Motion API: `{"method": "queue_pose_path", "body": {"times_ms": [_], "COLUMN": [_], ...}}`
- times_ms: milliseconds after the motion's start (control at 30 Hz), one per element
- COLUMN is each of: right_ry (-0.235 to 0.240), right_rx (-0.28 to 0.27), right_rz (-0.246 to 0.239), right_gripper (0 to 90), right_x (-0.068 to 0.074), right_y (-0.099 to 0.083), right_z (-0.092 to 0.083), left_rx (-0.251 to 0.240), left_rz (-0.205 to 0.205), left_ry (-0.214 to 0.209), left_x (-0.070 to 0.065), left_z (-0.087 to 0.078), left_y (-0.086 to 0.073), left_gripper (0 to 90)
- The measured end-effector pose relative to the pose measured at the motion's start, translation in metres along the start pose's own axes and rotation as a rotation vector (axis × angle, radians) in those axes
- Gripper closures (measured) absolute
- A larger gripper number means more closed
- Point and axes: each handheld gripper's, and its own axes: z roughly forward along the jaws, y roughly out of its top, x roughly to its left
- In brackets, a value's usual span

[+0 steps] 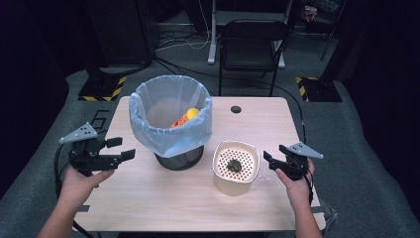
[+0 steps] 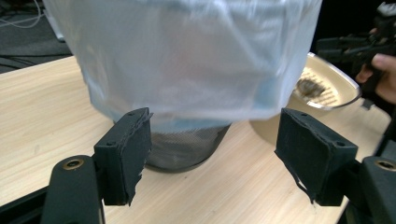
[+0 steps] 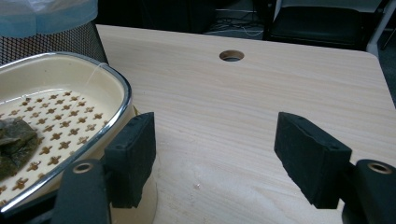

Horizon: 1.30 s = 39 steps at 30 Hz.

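Flanking lined bin [image 1: 171,121], strainer [image 1: 236,167], perhaps unlabelled

1. Left gripper [image 1: 116,148]: black body, grey three-cornered plate on top, black cable trailing
2. Right gripper [image 1: 271,159]: black, with its own grey plate
3. Pads [image 2: 312,154]: black, frayed at the edges, beside brass-ringed screw holes

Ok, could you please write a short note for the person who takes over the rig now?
Left hand-held gripper: open, empty, left of the bin.
Right hand-held gripper: open, empty, close to the right side of the dish.
Things: the bin holds orange and yellow rubbish. The dish stands on the table, right of the bin, with a dark scrap inside.
Done: some rubbish is binned.
Left: probably grip the dish and tip the scrap into the bin.
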Motion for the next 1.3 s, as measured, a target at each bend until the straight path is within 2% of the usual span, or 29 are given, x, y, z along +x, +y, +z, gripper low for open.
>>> {"method": "queue_pose_path", "body": {"times_ms": [67, 100, 167, 267, 333, 400, 567, 600, 633, 800, 933, 967, 1067, 1133, 1167, 1200, 1233, 1300], "right_ry": [-0.003, -0.001, -0.003, -0.011, -0.011, -0.015, -0.025, -0.026, -0.031, -0.035, -0.039, -0.049, -0.049, -0.053, -0.064, -0.068, -0.074, -0.074], "right_rx": [0.001, 0.007, 0.008, 0.013, 0.012, 0.017, 0.029, 0.029, 0.033, 0.046, 0.058, 0.075, 0.09, 0.101, 0.119, 0.128, 0.134, 0.15], "right_rz": [0.003, -0.001, 0.006, 0.004, 0.011, 0.014, 0.014, 0.012, 0.014, 0.014, 0.013, 0.007, 0.011, 0.017, 0.013, 0.012, 0.013, 0.009], "right_gripper": [29.1, 29.1, 29.1, 29.2, 29.1, 29.1, 29.2, 29.1, 29.2, 29.2, 29.2, 29.2, 29.1, 29.1, 29.1, 29.1, 29.1, 29.1], "right_x": [0.0, -0.001, -0.001, -0.003, -0.004, -0.006, -0.009, -0.009, -0.009, -0.011, -0.014, -0.015, -0.017, -0.017, -0.019, -0.02, -0.02, -0.022], "right_y": [0.0, -0.001, -0.002, -0.004, -0.004, -0.006, -0.009, -0.01, -0.011, -0.015, -0.019, -0.022, -0.026, -0.027, -0.03, -0.032, -0.034, -0.037], "right_z": [0.0, 0.001, 0.002, 0.002, 0.002, 0.003, 0.005, 0.006, 0.006, 0.009, 0.011, 0.014, 0.018, 0.019, 0.022, 0.023, 0.024, 0.027], "left_rx": [-0.008, -0.013, -0.016, -0.01, -0.013, -0.007, 0.004, 0.004, 0.013, 0.024, 0.023, 0.033, 0.048, 0.059, 0.074, 0.08, 0.076, 0.103], "left_rz": [-0.001, -0.014, -0.027, -0.026, -0.03, -0.052, -0.074, -0.074, -0.076, -0.107, -0.134, -0.153, -0.152, -0.152, -0.157, -0.173, -0.173, -0.156], "left_ry": [0.008, 0.021, 0.025, 0.039, 0.039, 0.044, 0.065, 0.065, 0.07, 0.097, 0.107, 0.125, 0.166, 0.175, 0.204, 0.214, 0.228, 0.254], "left_x": [0.001, 0.003, 0.004, 0.007, 0.009, 0.013, 0.02, 0.02, 0.025, 0.037, 0.045, 0.049, 0.054, 0.055, 0.058, 0.059, 0.059, 0.06], "left_z": [0.002, 0.005, 0.01, 0.016, 0.018, 0.023, 0.032, 0.032, 0.035, 0.045, 0.05, 0.052, 0.057, 0.059, 0.062, 0.063, 0.065, 0.066], "left_y": [-0.006, -0.017, -0.029, -0.047, -0.053, -0.069, -0.092, -0.092, -0.102, -0.126, -0.137, -0.143, -0.152, -0.154, -0.158, -0.159, -0.16, -0.161], "left_gripper": [26.3, 26.3, 26.3, 26.2, 26.3, 26.2, 24.8, 24.6, 24.6, 23.2, 21.6, 19.9, 15.6, 14.8, 14.9, 14.9, 14.9, 14.8]}}
